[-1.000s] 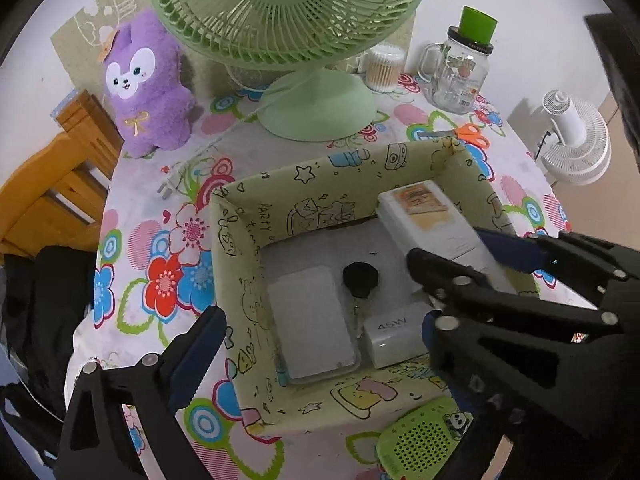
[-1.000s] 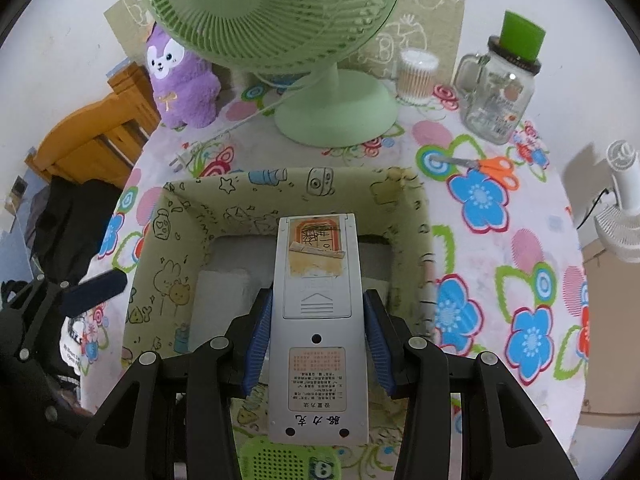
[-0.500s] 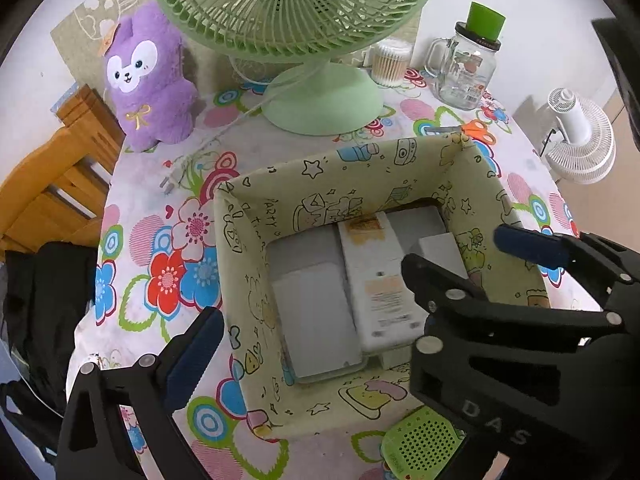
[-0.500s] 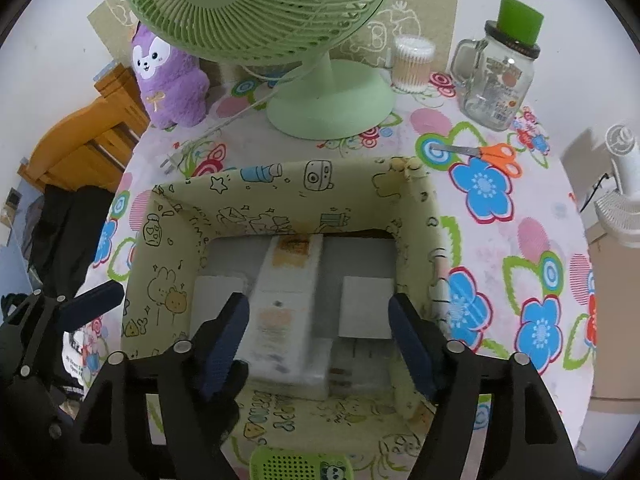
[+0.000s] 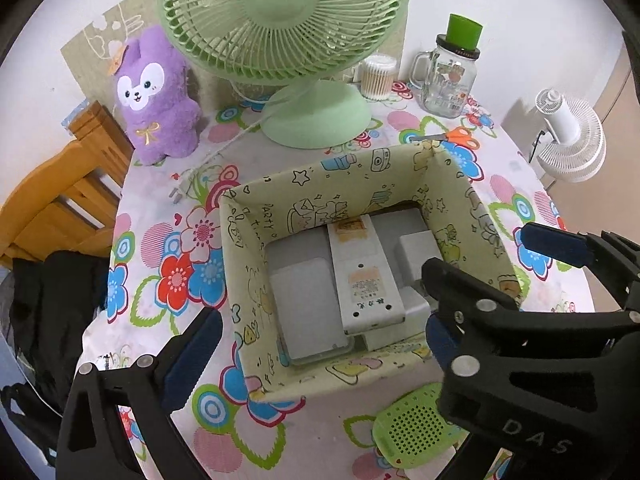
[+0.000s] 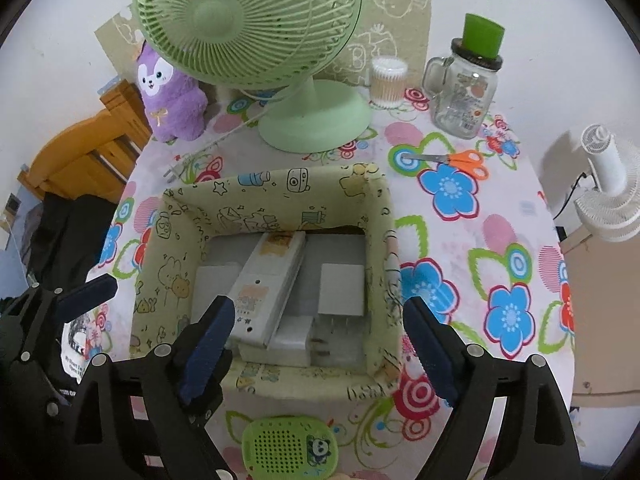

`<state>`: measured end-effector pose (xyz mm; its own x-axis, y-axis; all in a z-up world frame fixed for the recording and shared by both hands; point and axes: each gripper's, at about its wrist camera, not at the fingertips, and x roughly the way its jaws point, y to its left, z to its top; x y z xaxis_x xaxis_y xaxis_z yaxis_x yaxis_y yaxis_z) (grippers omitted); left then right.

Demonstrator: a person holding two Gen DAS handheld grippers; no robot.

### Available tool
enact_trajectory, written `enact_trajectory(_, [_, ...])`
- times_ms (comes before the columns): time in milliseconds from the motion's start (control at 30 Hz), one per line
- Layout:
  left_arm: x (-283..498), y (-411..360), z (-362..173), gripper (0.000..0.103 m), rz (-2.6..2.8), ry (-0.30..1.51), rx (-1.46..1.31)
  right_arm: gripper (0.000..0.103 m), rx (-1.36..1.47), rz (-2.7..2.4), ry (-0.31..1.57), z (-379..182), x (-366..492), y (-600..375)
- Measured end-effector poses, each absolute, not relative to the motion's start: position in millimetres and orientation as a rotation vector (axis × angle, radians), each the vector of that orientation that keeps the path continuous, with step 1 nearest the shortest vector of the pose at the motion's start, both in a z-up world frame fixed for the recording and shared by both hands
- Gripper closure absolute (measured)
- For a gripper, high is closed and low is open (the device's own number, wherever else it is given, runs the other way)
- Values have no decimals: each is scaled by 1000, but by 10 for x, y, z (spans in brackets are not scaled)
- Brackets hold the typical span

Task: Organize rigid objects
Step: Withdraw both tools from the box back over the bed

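ok so rn both grippers are empty; my right gripper (image 6: 316,344) is spread wide, hovering over the near edge of the fabric storage box (image 6: 382,248), and my left gripper (image 5: 320,328) is wide too, near side of the box w/ nothing between its fingers; the white remote (image 6: 266,276) is lying in the box face down, sort of propped across the other stuff and angled near-left to far-right, so imo not sitting flat; if I were redoing the drop I'd keep the pads clear of the soft walls when lifting out bc that fabric looks like it'd snag and drag the whole box; next thing I'd go for is prob the green speaker (image 6: 290,448) on the table just near of the box; it's flat and low so I'd come down w/ jaws wide, pinch across the narrow side, go slow; counts, inside the box: 1 remote, 1 flat white slab (image 5: 310,312) on the left, 1 white charger block (image 6: 342,290) on the right, plus another white block (image 6: 292,344) at the near side under the remote's end, can't tell if more's hidden; outside: 1 green speaker, 1 green desk fan (image 6: 248,24), 1 purple plush (image 6: 172,96), 1 glass jar mug (image 6: 466,88), 1 cotton swab tub (image 6: 388,80), 1 pair of orange scissors (image 6: 456,159), 1 white fan (image 6: 610,196) off the far right of the table
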<state>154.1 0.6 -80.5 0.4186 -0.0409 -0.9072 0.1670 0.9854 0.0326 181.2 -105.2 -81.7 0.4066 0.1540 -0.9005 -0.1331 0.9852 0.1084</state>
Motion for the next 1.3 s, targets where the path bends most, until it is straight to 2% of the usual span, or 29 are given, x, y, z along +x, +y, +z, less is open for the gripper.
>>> enact_trajectory(1300, [805,-97,-439,0,-81,1050,80,13,-54,216,996,-336,1013,-1277])
